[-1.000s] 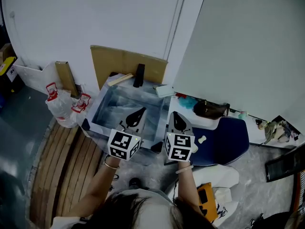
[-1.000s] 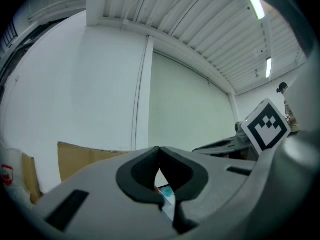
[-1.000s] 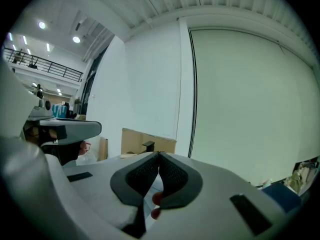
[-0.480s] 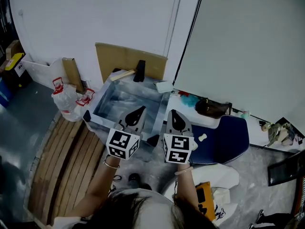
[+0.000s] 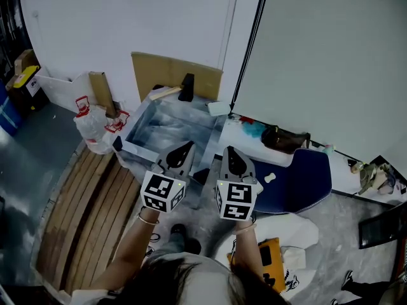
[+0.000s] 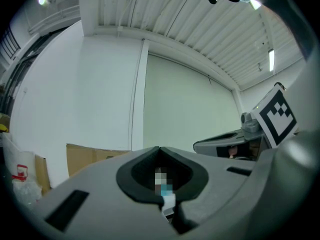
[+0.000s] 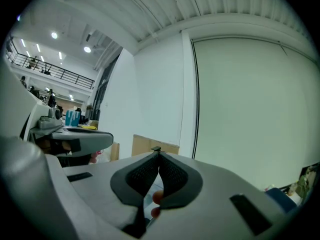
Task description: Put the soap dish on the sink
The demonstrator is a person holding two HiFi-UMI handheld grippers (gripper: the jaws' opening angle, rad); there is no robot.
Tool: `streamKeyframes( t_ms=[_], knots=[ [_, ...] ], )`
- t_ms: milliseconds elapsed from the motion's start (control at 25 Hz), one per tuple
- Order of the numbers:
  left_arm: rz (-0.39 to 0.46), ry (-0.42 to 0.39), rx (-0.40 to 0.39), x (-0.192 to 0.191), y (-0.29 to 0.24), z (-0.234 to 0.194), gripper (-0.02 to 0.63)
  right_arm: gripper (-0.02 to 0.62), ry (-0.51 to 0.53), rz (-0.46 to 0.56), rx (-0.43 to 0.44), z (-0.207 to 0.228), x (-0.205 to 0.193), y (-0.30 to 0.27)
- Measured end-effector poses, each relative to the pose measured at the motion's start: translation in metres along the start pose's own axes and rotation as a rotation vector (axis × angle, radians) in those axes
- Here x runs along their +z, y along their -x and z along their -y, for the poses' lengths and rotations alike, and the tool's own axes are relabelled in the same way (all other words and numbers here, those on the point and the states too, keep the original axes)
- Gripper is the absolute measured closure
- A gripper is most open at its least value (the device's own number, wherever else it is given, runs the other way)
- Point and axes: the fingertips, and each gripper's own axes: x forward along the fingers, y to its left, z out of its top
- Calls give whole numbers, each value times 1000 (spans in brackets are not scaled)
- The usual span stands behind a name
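A metal sink (image 5: 141, 150) with a wet basin stands against the white wall in the head view. At its far right corner lies a small pale rectangular thing (image 5: 218, 108); I cannot tell whether it is the soap dish. My left gripper (image 5: 181, 150) hangs over the sink's near edge, its jaws shut on nothing. Level with it, my right gripper (image 5: 230, 157) is just right of the sink, also shut and empty. The left gripper view shows that gripper's own tips (image 6: 160, 148) meeting against the wall. The right gripper's tips (image 7: 158, 151) meet likewise in the right gripper view.
A cardboard sheet (image 5: 175, 75) leans behind the sink, with a black object (image 5: 187, 86) and a wooden block (image 5: 164, 93) on the rim. A plastic bag (image 5: 98, 129) sits left, wooden slats (image 5: 82, 215) lie below it. Right: white counter (image 5: 245, 146), dark bag (image 5: 283, 140), blue seat (image 5: 299, 183).
The sink has drifted up and away in the head view, so both grippers now sit nearer its front edge. Both stay shut and empty.
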Motion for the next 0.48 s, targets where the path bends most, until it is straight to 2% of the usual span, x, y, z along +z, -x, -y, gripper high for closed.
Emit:
streamKeyframes(
  t_ms=[480],
  knots=[
    [4, -14, 24, 6, 25, 34, 597, 571, 13, 11, 38, -2, -2, 42]
  ],
)
